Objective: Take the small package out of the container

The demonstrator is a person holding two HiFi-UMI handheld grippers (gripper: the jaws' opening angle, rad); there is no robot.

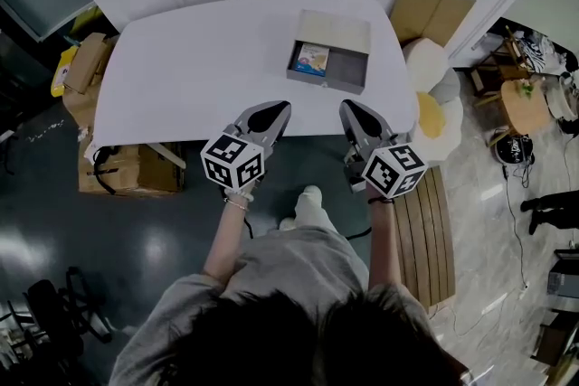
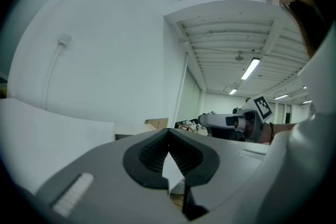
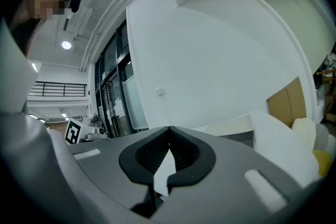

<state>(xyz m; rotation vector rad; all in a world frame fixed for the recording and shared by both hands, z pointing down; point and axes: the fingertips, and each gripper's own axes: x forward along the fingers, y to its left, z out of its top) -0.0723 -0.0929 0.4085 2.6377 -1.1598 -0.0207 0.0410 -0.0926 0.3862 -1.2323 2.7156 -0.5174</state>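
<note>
A grey open container (image 1: 348,59) sits on the white table (image 1: 181,68), towards its far right. Inside, at its left end, lies the small blue and white package (image 1: 312,59). My left gripper (image 1: 279,109) hovers at the table's near edge, short of the container, with its jaws shut and empty. The right gripper (image 1: 349,108) is held beside it, also at the near edge, shut with nothing in it. In the left gripper view the jaws (image 2: 168,132) meet at the tip. The right gripper view shows the same for its jaws (image 3: 169,128), with the container's wall (image 3: 239,139) just beyond them.
Cardboard boxes (image 1: 136,169) stand on the floor at the table's left. A flat cardboard sheet (image 1: 432,14) and white and yellow cushions (image 1: 434,95) are at its right. A slatted wooden bench (image 1: 432,235) lies to the person's right. A white wall is behind the table.
</note>
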